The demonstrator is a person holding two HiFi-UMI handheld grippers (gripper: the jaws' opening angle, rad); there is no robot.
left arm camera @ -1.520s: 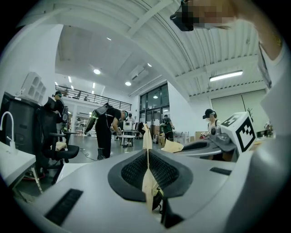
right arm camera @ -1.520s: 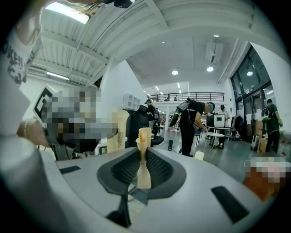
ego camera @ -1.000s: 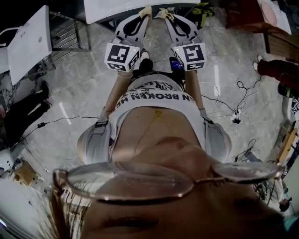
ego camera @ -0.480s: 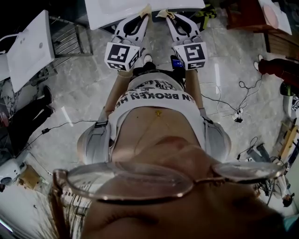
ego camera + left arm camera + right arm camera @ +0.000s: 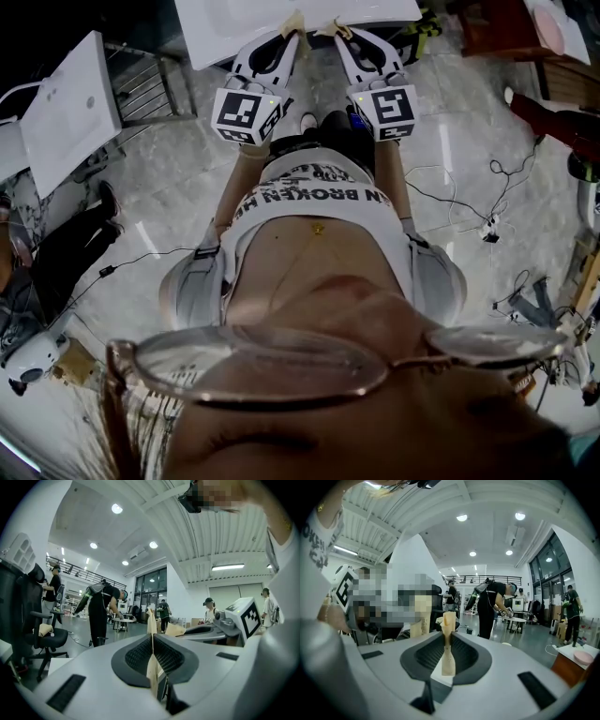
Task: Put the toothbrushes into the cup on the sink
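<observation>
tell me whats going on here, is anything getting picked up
Nothing is being picked up at this moment. A person stands on a pale stone-look floor and holds a gripper in each hand out in front. The left gripper and the right gripper both have their jaws together with nothing between them. They point toward a white counter just ahead. No toothbrush or cup shows in any view.

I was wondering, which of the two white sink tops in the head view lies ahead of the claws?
The sink top at the top edge, just beyond the left claw and right claw; the other sits far left.
</observation>
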